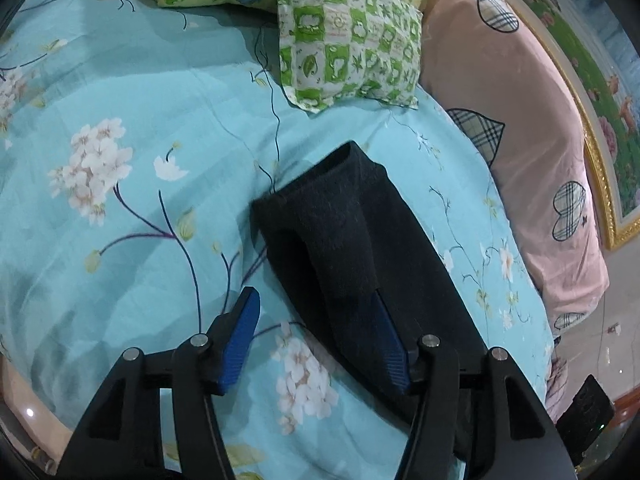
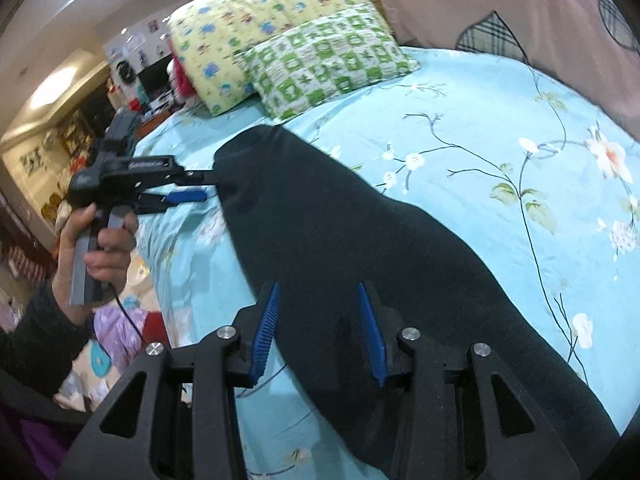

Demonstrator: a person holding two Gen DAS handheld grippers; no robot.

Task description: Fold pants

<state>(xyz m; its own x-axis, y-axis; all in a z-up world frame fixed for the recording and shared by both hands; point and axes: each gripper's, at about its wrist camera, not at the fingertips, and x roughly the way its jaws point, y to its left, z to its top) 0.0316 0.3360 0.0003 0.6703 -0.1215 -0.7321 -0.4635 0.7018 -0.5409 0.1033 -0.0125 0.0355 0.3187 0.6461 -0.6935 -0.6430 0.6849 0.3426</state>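
Dark pants (image 2: 360, 240) lie lengthwise on the blue floral bedsheet (image 2: 500, 128). In the left wrist view the pants' end (image 1: 340, 240) has an open hem facing the pillows. My left gripper (image 1: 316, 304) is open; its right finger sits under a fold of the pants, its left finger over bare sheet. The left gripper also shows in the right wrist view (image 2: 200, 188), at the pants' far end, held by a hand. My right gripper (image 2: 320, 292) is open, hovering over the near part of the pants, holding nothing.
A green checked pillow (image 1: 348, 36) and a yellow cartoon pillow (image 2: 240, 32) lie at the head of the bed. A pink quilt with plaid hearts (image 1: 520, 120) runs along the right side. The bed's left edge drops to a cluttered floor (image 2: 120, 320).
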